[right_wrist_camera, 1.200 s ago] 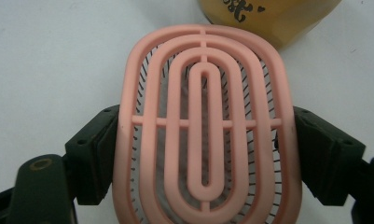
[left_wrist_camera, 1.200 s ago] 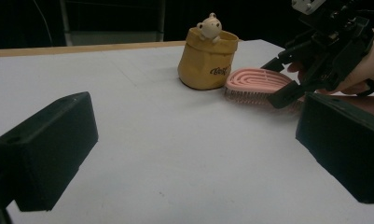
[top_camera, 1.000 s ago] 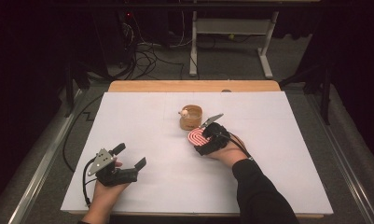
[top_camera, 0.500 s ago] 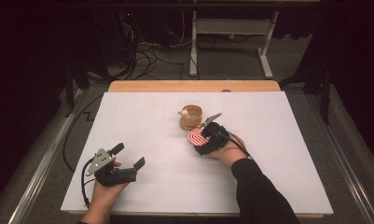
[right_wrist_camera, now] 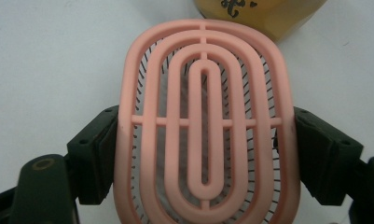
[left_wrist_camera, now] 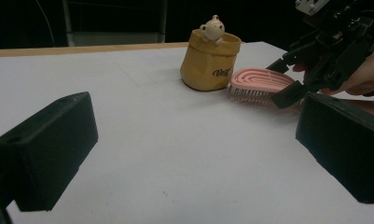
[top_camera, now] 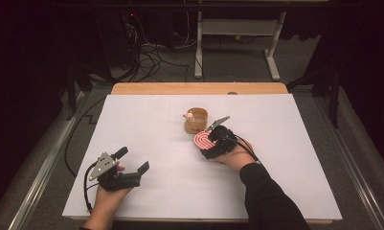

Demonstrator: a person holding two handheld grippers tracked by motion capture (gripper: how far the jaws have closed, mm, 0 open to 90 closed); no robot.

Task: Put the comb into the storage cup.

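A pink oval hairbrush (right_wrist_camera: 205, 130) lies bristles down between the jaws of my right gripper (right_wrist_camera: 208, 156). Its black pads (right_wrist_camera: 98, 149) press the brush's two long sides, so it is shut on the brush. In the high view the hairbrush (top_camera: 202, 139) and right gripper (top_camera: 209, 143) sit mid-table, just in front of a tan pouch (top_camera: 196, 121). The brush (left_wrist_camera: 259, 82) stays low at the table surface beside the pouch (left_wrist_camera: 210, 63). My left gripper (top_camera: 132, 159) stands open near the front left with nothing between its jaws, and its gap (left_wrist_camera: 194, 144) faces the pouch.
A small cream figure (left_wrist_camera: 211, 29) peeks over the pouch's rim. White paper (top_camera: 146, 129) covers the table, with a bare wooden strip (top_camera: 199, 88) at the far edge. Beyond it are cables and a metal stand (top_camera: 235, 28) on the floor.
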